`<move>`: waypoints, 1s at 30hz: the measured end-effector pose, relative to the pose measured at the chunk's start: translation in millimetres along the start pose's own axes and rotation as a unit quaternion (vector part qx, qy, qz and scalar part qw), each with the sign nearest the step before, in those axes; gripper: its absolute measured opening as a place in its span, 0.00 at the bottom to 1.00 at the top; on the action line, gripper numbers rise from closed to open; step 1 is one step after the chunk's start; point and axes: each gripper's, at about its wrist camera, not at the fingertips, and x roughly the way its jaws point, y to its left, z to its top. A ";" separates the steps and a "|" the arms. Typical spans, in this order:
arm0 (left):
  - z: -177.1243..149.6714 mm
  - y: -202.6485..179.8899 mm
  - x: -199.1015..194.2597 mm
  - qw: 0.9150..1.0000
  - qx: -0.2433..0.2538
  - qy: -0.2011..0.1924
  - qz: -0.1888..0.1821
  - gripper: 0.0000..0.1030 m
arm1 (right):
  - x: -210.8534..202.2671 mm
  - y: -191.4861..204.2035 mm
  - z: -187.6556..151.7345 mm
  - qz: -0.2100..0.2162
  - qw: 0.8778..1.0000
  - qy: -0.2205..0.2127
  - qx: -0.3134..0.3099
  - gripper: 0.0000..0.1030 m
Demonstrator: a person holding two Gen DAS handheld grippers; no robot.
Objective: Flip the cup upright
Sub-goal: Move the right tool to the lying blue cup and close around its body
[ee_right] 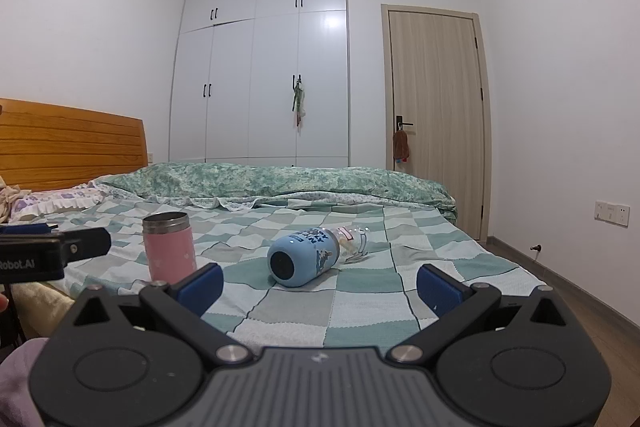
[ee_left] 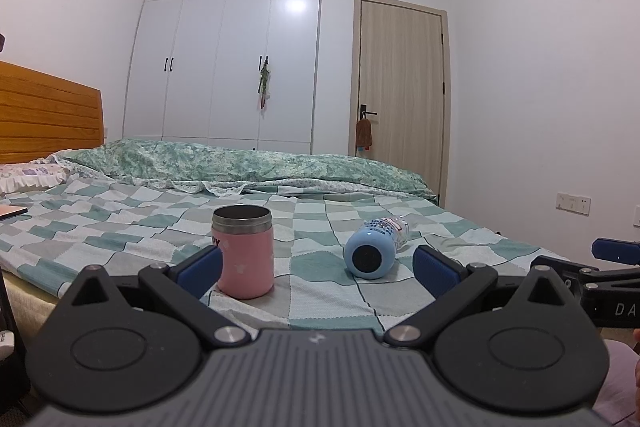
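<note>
Item: blue cup (ee_right: 304, 255), lying on its side on the checked bed cover (ee_right: 360, 311), centre of the right wrist frame, dark base toward the camera, clear printed upper part pointing away. Judged light, rigid, possibly slippery; likely to roll on soft bedding. Best hold: across the blue sleeve mid-body. Adjacent: pink cup (ee_left: 246, 253), upright, left of centre. Left gripper (ee_left: 316, 269) and right gripper (ee_right: 320, 287): jaws spread wide, holding nothing.

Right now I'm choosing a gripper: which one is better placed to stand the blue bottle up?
Right. The blue bottle lies centred ahead of the open right gripper; the left gripper faces between it and the upright pink cup.
</note>
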 end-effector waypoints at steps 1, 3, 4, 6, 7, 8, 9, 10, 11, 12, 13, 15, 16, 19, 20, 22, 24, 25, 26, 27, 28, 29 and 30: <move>0.6 1.3 0.4 1.000 0.000 0.000 0.000 1.00 | 0.6 -0.1 -0.3 -0.001 1.000 0.000 0.000 1.00; 1.9 1.1 4.5 1.000 0.000 0.002 -0.001 1.00 | 6.6 -2.2 -2.8 -0.002 1.000 0.001 0.000 1.00; 2.6 1.0 7.3 1.000 0.000 0.003 -0.002 1.00 | 8.9 -5.6 -3.3 -0.002 1.000 0.002 0.000 1.00; 4.4 0.5 13.4 1.000 0.001 0.003 -0.003 1.00 | 15.8 -4.7 -3.5 -0.002 1.000 0.006 0.001 1.00; 5.4 0.1 17.4 1.000 0.002 0.004 -0.004 1.00 | 20.1 -5.3 -1.8 -0.002 1.000 0.007 0.000 1.00; 6.3 -0.2 21.6 1.000 0.002 0.006 -0.005 1.00 | 26.9 -7.6 -1.9 -0.001 1.000 0.010 0.000 1.00; 7.0 -0.1 25.8 1.000 0.002 0.008 -0.006 1.00 | 31.1 -7.5 -1.8 0.000 1.000 0.012 0.000 1.00; 8.0 0.6 31.5 1.000 0.001 0.011 -0.007 1.00 | 35.8 -7.8 -1.0 0.001 1.000 0.015 -0.001 1.00; 9.1 0.7 36.4 1.000 0.001 0.013 -0.007 1.00 | 41.8 -7.8 0.1 0.003 1.000 0.019 -0.002 1.00; 10.5 1.0 41.5 1.000 0.001 0.015 -0.008 1.00 | 47.6 -8.3 1.6 0.004 1.000 0.023 -0.002 1.00; 12.7 1.0 47.9 1.000 0.001 0.016 -0.010 1.00 | 53.0 -8.3 3.3 0.005 1.000 0.027 -0.003 1.00; 18.2 1.1 61.1 1.000 0.002 0.018 -0.015 1.00 | 67.6 -9.7 9.7 0.010 0.999 0.038 -0.001 1.00; 22.0 0.8 69.6 1.000 0.004 0.019 -0.022 1.00 | 75.1 -10.9 14.0 0.013 0.999 0.043 0.001 1.00; 28.7 1.9 89.4 0.999 0.007 0.020 -0.032 1.00 | 104.5 -15.2 27.4 0.021 0.998 0.064 0.003 1.00; 31.4 2.7 96.8 0.999 0.009 0.020 -0.033 1.00 | 117.0 -16.6 34.4 0.023 0.997 0.072 0.004 1.00; 36.6 6.2 111.1 0.999 0.013 0.019 -0.035 1.00 | 136.6 -18.8 44.3 0.028 0.996 0.088 0.007 1.00; 41.2 10.7 125.4 0.999 0.018 0.023 -0.035 1.00 | 159.3 -19.6 53.4 0.033 0.994 0.108 0.010 0.99; 43.8 13.1 134.0 0.999 0.022 0.028 -0.034 1.00 | 168.6 -19.8 55.9 0.035 0.993 0.116 0.011 0.99; 46.3 15.6 142.8 0.998 0.026 0.033 -0.035 1.00 | 181.7 -19.8 60.6 0.039 0.991 0.129 0.012 0.98; 48.2 17.1 150.0 0.998 0.031 0.035 -0.037 1.00 | 194.1 -19.3 65.1 0.042 0.989 0.141 0.015 0.98; 49.7 18.6 158.8 0.998 0.040 0.040 -0.039 1.00 | 205.2 -18.3 69.0 0.044 0.987 0.150 0.017 0.98; 51.2 19.8 167.3 0.997 0.048 0.047 -0.041 1.00 | 214.3 -17.0 71.8 0.045 0.986 0.157 0.017 0.97; 53.5 21.7 177.7 0.996 0.056 0.055 -0.044 1.00 | 227.1 -14.3 76.1 0.046 0.985 0.168 0.014 0.97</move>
